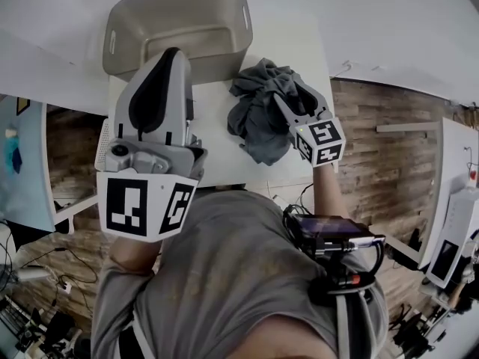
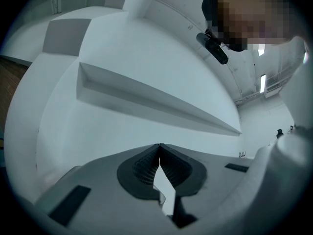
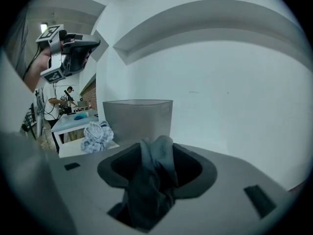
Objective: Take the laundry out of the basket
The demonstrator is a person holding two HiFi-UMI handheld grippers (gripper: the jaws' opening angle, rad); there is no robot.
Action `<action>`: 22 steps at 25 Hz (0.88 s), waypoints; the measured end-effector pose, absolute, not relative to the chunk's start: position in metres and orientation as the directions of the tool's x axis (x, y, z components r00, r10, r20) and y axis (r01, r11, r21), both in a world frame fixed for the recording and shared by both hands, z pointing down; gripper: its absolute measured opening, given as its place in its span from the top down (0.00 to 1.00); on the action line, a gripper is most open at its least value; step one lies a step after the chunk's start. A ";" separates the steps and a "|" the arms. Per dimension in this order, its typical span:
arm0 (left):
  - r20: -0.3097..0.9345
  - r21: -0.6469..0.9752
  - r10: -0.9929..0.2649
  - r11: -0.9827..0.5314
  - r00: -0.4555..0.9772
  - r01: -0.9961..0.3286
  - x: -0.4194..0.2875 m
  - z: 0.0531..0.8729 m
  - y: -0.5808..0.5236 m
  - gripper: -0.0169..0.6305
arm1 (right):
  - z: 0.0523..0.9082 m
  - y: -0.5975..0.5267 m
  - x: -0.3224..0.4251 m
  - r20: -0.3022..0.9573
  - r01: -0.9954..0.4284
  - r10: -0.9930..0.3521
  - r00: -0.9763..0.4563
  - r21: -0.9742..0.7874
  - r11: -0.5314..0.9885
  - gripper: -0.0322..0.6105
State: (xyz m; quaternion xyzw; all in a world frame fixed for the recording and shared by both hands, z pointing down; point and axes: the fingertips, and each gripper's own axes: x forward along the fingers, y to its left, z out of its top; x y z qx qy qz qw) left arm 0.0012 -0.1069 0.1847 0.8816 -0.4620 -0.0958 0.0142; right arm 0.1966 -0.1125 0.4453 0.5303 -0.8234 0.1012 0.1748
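Left gripper [image 2: 159, 147]: held up at the near left and aimed at the white wall. Its jaws are together with nothing between them, so it looks idle.
Pale crumpled cloth [image 3: 98, 137]: lies on the table to the left of the basket, already out of it. Only the right gripper view shows it.
Basket [image 1: 224, 10]: grey plastic, standing at the far edge of the white table [image 1: 213, 137]. The part of its inside that shows looks bare. The near part is hidden behind the left gripper.
Dark grey garment [image 1: 258, 122]: a bunched heap on the table, just near and right of the basket and outside it. One fold runs up between the right gripper's jaws.
Right gripper [image 1: 293, 99]: low over the heap at the right. Its jaws stand apart and the fold hangs slack between the pads, not pinched.
Step in hand: letting go of the garment onto the table, by my reading.
Next move: the right gripper should draw back and up so the fold slips free without dragging the heap. The hidden near part of the basket then wants a look. If anything is left there, the gripper should reach in with its jaws apart.
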 end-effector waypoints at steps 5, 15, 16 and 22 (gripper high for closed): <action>-0.167 0.128 -0.815 -0.576 0.555 -0.807 -0.007 0.187 -0.117 0.96 | 0.406 -0.106 0.196 0.326 -0.914 -0.868 -0.374 0.025 0.404 0.61; -0.188 0.137 -0.825 -0.559 0.533 -0.818 -0.023 0.188 -0.129 0.96 | 0.271 -0.129 0.119 -0.005 -0.864 -0.865 -0.501 0.056 0.500 0.69; -0.189 0.137 -0.828 -0.554 0.527 -0.821 -0.025 0.188 -0.130 0.96 | 0.259 -0.132 0.110 -0.039 -0.861 -0.860 -0.508 0.054 0.506 0.72; -0.199 0.122 -0.856 -0.504 0.476 -0.855 -0.038 0.193 -0.136 0.96 | 0.216 -0.145 0.057 -0.162 -0.830 -0.815 -0.556 0.054 0.556 0.88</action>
